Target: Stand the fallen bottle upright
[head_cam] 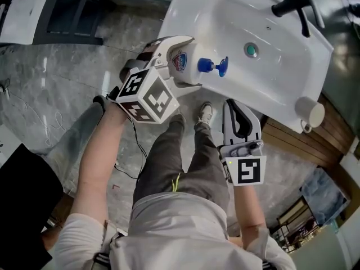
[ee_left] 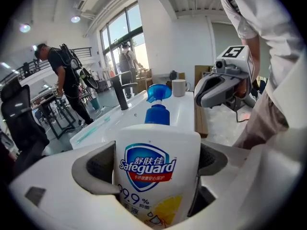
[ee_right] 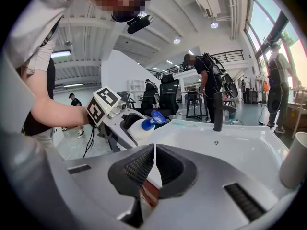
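Observation:
A white Safeguard pump bottle (head_cam: 184,62) with a blue pump head (head_cam: 214,66) is tilted over the near left rim of the white sink (head_cam: 270,89). Its pump points toward the basin. My left gripper (head_cam: 181,61) is shut on the bottle's body. In the left gripper view the bottle (ee_left: 158,147) fills the gap between the pads of the left gripper (ee_left: 154,169). My right gripper (head_cam: 235,108) hangs in front of the sink's near edge, apart from the bottle. In its own view the right gripper (ee_right: 154,164) has its pads together, with nothing held.
A black faucet (head_cam: 295,4) stands at the sink's far side. A drain (head_cam: 251,50) is in the basin. A white cup (head_cam: 310,112) sits at the sink's right end. My legs and shoes (head_cam: 205,112) are below, on a grey floor. People and chairs stand in the background.

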